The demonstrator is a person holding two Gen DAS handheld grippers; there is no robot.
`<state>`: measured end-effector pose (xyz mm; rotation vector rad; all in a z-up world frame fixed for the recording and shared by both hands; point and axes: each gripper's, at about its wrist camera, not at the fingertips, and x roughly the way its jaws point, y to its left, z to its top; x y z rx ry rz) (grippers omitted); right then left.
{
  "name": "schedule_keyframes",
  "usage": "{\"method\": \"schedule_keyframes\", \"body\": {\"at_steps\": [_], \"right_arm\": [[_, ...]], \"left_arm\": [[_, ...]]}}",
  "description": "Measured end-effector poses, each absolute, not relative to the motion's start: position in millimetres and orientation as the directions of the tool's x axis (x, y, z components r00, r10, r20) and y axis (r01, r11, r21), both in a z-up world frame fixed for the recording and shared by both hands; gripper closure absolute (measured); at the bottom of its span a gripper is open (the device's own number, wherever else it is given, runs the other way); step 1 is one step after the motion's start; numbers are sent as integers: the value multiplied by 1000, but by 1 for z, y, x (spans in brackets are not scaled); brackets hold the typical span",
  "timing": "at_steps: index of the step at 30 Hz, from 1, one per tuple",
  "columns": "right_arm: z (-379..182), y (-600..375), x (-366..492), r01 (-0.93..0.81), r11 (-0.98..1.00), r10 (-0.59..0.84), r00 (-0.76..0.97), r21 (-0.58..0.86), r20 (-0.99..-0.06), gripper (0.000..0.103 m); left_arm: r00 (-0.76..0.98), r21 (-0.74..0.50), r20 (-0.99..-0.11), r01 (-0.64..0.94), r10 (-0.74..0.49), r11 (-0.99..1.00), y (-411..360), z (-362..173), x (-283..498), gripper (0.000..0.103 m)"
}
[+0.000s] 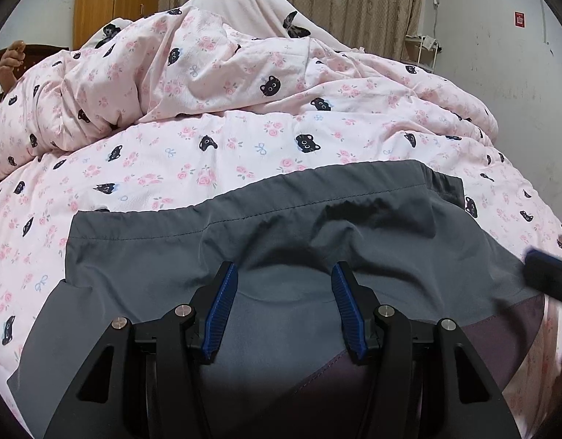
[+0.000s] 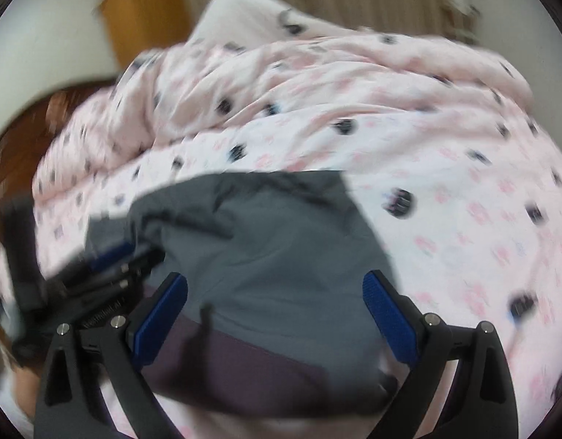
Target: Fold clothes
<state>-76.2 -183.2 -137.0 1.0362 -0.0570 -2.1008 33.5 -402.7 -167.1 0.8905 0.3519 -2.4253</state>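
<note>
Both claws are hanging released over the garment, nothing caught between their blue pads. Nearest the left camera, the left gripper (image 1: 284, 274) is hovering with its jaws apart above the grey shorts (image 1: 281, 226), which are lying spread on the pink cat-print bedding (image 1: 171, 168), waistband toward the far side and a darker purple panel (image 1: 482, 325) nearest the lens. Over on the right-hand side of the cloth, the right gripper (image 2: 275, 285) is gaping wider still, straddling the same shorts (image 2: 266, 241) — its view is smearing with motion, so I cannot tell whether the fingers are touching fabric.

Risks, as I judge them: the thin cloth is lying on soft, yielding bedding, so a closing pinch may be gathering the sheet along with the hem, or catching only one layer — the fold would then be dragging crooked. Farther back, the rumpled quilt (image 1: 215, 73) is crowding the waistband, and a forward fold could be riding up onto it.
</note>
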Motion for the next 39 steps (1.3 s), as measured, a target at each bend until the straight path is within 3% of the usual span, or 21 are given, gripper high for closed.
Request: {"method": "schedule_keyframes", "body": {"at_steps": [5, 7, 12, 21, 22, 23, 26, 29, 39], "right_arm": [[-167, -128, -74, 381, -660, -746, -227, 648, -626, 5], [-175, -118, -70, 343, -626, -776, -194, 700, -600, 6], [-177, -125, -65, 359, -520, -849, -122, 775, -514, 7], [-188, -153, -79, 335, -479, -877, -141, 811, -460, 11], [-188, -156, -80, 342, -474, -880, -146, 812, -452, 16], [-187, -160, -81, 349, -468, -883, -149, 812, -445, 32], [-187, -167, -86, 357, -470, -882, -153, 807, -446, 68], [-185, -169, -87, 374, -481, -875, -158, 793, -457, 78], [-185, -167, -87, 394, -503, -861, -158, 769, -483, 79]], "left_arm": [[-646, -64, -660, 557, -384, -828, -403, -167, 34, 54], [-646, -63, -660, 557, -384, -828, -403, -168, 34, 54], [-648, -66, -659, 557, -383, -828, -404, -168, 34, 54], [-655, -81, -656, 555, -374, -828, -405, -169, 36, 54], [-656, -83, -656, 555, -374, -828, -405, -169, 36, 54], [-655, -84, -657, 555, -373, -828, -406, -169, 36, 54], [-653, -85, -659, 557, -372, -826, -407, -169, 36, 54], [-648, -73, -657, 563, -385, -823, -405, -165, 36, 54], [-608, -88, -688, 612, -396, -786, -421, -137, 22, 54]]}}
